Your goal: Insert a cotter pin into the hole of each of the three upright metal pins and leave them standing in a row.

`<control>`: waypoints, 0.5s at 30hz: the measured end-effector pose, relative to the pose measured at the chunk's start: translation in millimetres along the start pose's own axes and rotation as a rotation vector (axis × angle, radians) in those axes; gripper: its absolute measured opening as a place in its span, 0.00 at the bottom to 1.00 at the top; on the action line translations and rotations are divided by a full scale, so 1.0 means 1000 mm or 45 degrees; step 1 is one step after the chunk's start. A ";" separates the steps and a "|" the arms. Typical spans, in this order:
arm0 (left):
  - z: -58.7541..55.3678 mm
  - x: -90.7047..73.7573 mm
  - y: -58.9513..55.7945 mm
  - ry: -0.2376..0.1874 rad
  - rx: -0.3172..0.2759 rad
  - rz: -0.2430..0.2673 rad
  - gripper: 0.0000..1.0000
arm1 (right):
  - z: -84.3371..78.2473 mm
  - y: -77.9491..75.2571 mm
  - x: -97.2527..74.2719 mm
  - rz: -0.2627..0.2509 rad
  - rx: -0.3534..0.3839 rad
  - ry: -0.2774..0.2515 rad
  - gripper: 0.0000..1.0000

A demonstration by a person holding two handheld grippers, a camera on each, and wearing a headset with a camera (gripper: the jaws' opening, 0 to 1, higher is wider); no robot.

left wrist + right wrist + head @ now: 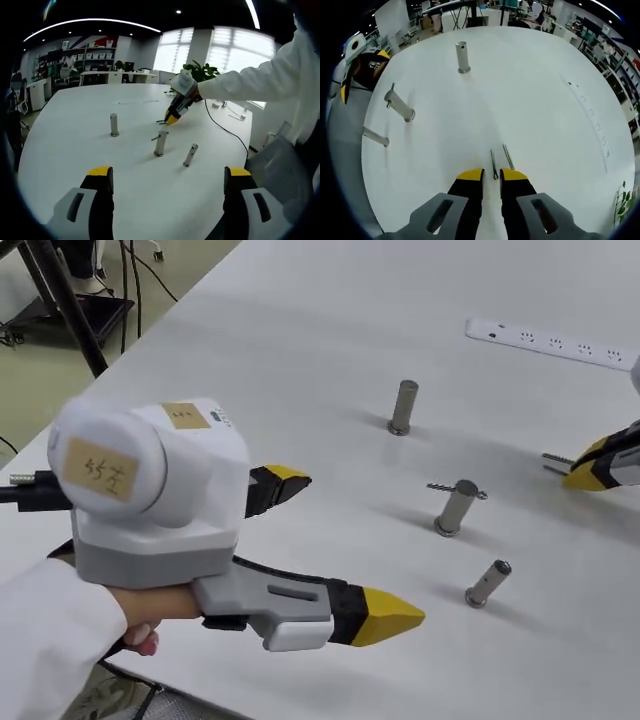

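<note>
the left gripper hovers over the near edge of the table, held by a white-sleeved hand, its yellow-tipped jaws spread wide with nothing between them. the right gripper sits low on the surface, jaws a narrow gap apart and clamping nothing. two loose cotter pins lie at its tips, one with its looped end in the gap. farther out, three metal pins stand in a row mid-surface. the far pin and near pin are bare, and the middle pin has a cotter pin through its top. a power strip lies toward the far edge.
</note>
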State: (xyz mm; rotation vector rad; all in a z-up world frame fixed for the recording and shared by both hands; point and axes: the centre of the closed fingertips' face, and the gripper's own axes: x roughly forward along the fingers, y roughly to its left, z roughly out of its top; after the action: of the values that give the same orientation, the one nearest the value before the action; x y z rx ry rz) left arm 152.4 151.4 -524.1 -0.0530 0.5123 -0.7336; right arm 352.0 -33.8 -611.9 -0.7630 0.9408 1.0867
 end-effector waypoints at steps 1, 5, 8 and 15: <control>0.000 0.000 0.001 -0.001 -0.009 0.003 0.90 | -0.001 0.002 0.001 0.006 -0.015 0.011 0.07; -0.001 0.001 0.001 0.004 -0.008 0.006 0.90 | -0.001 0.004 0.000 0.012 -0.049 0.022 0.06; -0.002 0.001 0.000 0.007 -0.008 0.001 0.90 | -0.003 0.006 0.001 0.019 -0.073 0.027 0.02; -0.002 0.002 -0.001 0.007 -0.010 -0.006 0.87 | -0.002 0.009 0.001 0.028 -0.111 0.086 0.01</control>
State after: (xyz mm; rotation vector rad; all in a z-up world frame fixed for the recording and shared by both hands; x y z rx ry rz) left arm 152.2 149.8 -526.0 -0.0596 0.5203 -0.7363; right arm 343.0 -33.1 -613.9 -0.8676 0.9653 1.1328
